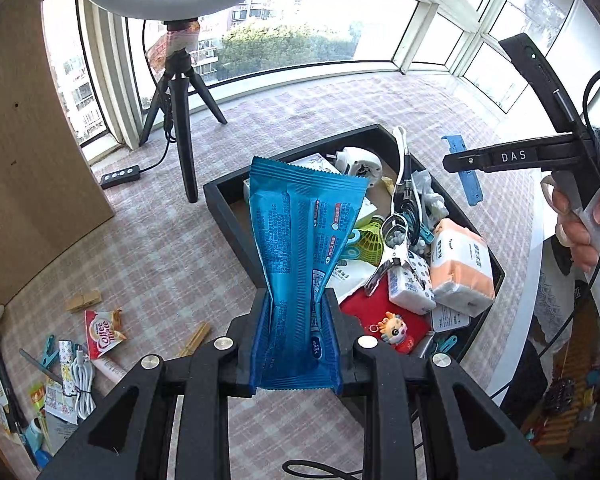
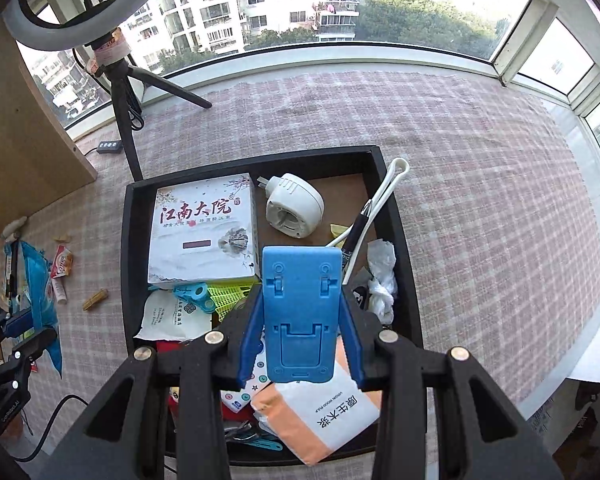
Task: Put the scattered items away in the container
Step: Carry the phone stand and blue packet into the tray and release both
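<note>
My left gripper [image 1: 298,320] is shut on a blue tissue packet [image 1: 300,240] and holds it upright, above the table beside the left edge of the black tray [image 1: 228,216]. My right gripper [image 2: 300,320] is shut on a blue plastic phone stand [image 2: 300,312] and holds it above the tray [image 2: 128,264]. In the left wrist view the right gripper [image 1: 466,168] shows at the right with the stand [image 1: 470,176]. The tray holds a white box [image 2: 204,228], a white plug [image 2: 296,210], an orange tissue pack [image 2: 332,412] and several small items.
Loose items lie on the checked tablecloth at the left: a Coffee-mate sachet [image 1: 102,330], wooden clothespins [image 1: 84,300], a white cable [image 1: 82,384], clips and packets. A ring-light tripod [image 1: 180,112] stands behind, with a cardboard panel [image 1: 28,160] at the left. Windows line the back.
</note>
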{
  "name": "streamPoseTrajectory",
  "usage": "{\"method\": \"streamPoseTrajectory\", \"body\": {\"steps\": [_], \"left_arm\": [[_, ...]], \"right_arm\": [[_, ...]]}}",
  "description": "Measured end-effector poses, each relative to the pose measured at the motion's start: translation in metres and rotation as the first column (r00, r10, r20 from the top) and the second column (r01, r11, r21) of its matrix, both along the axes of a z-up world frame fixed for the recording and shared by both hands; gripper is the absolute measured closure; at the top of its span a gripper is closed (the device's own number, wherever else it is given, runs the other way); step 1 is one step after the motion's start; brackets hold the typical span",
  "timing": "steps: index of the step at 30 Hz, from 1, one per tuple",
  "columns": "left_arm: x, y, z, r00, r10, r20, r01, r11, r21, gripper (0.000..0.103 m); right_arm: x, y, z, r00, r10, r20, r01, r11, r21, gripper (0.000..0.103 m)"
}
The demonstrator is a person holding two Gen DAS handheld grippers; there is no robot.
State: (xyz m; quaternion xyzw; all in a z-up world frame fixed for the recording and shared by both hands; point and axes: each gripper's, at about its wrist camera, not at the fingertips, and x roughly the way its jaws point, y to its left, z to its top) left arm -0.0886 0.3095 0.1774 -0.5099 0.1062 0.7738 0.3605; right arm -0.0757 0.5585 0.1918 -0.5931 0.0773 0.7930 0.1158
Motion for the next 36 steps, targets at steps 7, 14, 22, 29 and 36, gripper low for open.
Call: {"method": "streamPoseTrajectory", "body": {"steps": [7, 14, 22, 29, 36], "left_arm": [[0.001, 0.06, -0.007, 0.999, -0.053, -0.001, 0.053, 0.998, -0.024, 0.079], [0.005, 0.092, -0.013, 0.995, -0.099, -0.025, 0.098, 0.993, -0.059, 0.03], [0.004, 0.074, -0.008, 0.997, -0.06, -0.054, 0.057, 0.997, -0.06, 0.032], [0.011, 0.049, -0.001, 0.996, -0.036, -0.08, 0.031, 0.998, -0.057, 0.033], [0.014, 0.011, 0.0, 0.994, 0.019, -0.104, -0.026, 0.997, -0.068, 0.035]], "right_arm": [[0.007, 0.024, -0.016, 1.0, -0.023, 0.015, 0.024, 0.999, -0.033, 0.068], [0.004, 0.021, -0.018, 1.0, 0.005, -0.002, -0.006, 0.999, -0.033, 0.04], [0.003, 0.008, -0.007, 0.999, 0.012, -0.038, -0.013, 1.0, -0.025, 0.035], [0.004, -0.009, -0.002, 0.997, 0.017, -0.069, -0.02, 0.999, -0.042, 0.035], [-0.002, -0.044, 0.002, 0.993, 0.081, -0.083, -0.084, 0.996, -0.033, 0.035]]}}
